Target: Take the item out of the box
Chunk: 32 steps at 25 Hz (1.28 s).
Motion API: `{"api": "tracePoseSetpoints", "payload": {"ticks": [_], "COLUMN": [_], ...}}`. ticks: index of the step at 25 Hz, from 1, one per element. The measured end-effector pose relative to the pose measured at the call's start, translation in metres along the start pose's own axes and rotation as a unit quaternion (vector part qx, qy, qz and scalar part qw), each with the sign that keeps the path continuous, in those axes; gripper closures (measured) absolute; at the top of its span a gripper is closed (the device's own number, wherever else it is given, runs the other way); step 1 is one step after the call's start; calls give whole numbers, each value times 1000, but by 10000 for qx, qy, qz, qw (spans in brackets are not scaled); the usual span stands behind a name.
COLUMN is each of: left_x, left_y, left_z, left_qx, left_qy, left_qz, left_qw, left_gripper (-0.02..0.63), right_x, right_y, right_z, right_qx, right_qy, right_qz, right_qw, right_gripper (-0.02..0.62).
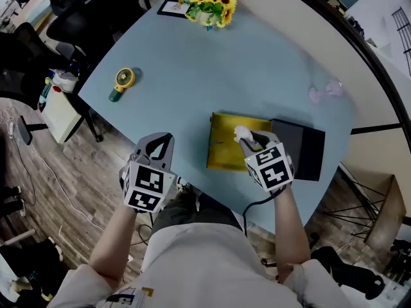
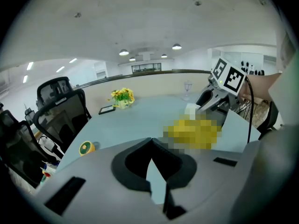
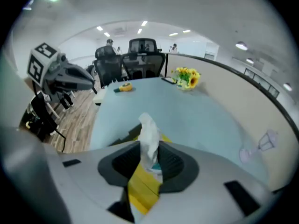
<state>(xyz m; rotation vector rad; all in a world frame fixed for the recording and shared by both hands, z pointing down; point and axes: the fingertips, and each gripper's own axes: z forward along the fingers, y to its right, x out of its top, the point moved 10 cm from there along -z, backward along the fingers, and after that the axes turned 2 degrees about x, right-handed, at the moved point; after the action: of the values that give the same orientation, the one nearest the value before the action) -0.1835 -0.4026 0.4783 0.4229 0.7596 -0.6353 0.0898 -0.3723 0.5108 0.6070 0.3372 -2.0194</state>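
While hovering over the yellow box (image 1: 225, 151), grips a white crumpled item (image 1: 242, 133) in the right claw (image 1: 248, 137), pads pressed against its two sides. Holds that item upright within the box's outline, top end poking out past the claw tips; impossible to tell whether lifted clear of the box floor. Shows the same in the right gripper view: white crumpled item (image 3: 149, 132) pinched in the right claw (image 3: 150, 149), yellow box (image 3: 142, 186) directly beneath.

Has the left claw (image 1: 158, 145) closed on nothing, tips together, at the near edge of the pale blue table (image 1: 244, 69), well apart from the box and to its left. Bears this out in the left gripper view: left claw (image 2: 150, 146) with tips meeting, only table (image 2: 140, 115) beyond.

Sits the box on the table toward the near edge, with a dark lid (image 1: 303, 147) lying flat against its right side.

Farther back, well apart from the box: a bunch of sunflowers (image 1: 210, 5) beside a dark card (image 1: 172, 7) at the far edge; a small yellow and green gadget (image 1: 122, 82) toward the left; a clear glass thing (image 1: 324, 90) toward the right.
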Motion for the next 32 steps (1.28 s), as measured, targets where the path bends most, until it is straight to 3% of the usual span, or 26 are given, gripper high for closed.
{"api": "tracePoseSetpoints", "payload": {"ticks": [9, 14, 19, 26, 29, 32], "left_x": [73, 108, 138, 152, 149, 144], "left_y": [-23, -28, -25, -21, -17, -15], "left_z": [-79, -127, -177, -215, -224, -231], "left_qx": [226, 527, 730, 900, 900, 903], "left_qy": [1068, 1664, 2413, 2754, 2795, 2788], "left_qz": [-70, 230, 333, 355, 405, 362], "left_qw": [9940, 9844, 9671, 9564, 9550, 9554], "left_gripper": [603, 603, 603, 603, 603, 603], "right_x": [72, 99, 114, 108, 100, 91], "right_y": [-25, -41, -57, -74, -84, -90], "right_z": [-115, -173, -222, -275, -291, -295], "right_qx": [-178, -305, -455, -685, -657, -692], "right_qy": [1399, 2313, 3132, 4099, 4255, 4224], "right_qz": [-133, -143, -155, 68, 108, 139], "right_qw": [9899, 9723, 9485, 9095, 9025, 9036], "right_gripper": [472, 472, 472, 472, 472, 472]}}
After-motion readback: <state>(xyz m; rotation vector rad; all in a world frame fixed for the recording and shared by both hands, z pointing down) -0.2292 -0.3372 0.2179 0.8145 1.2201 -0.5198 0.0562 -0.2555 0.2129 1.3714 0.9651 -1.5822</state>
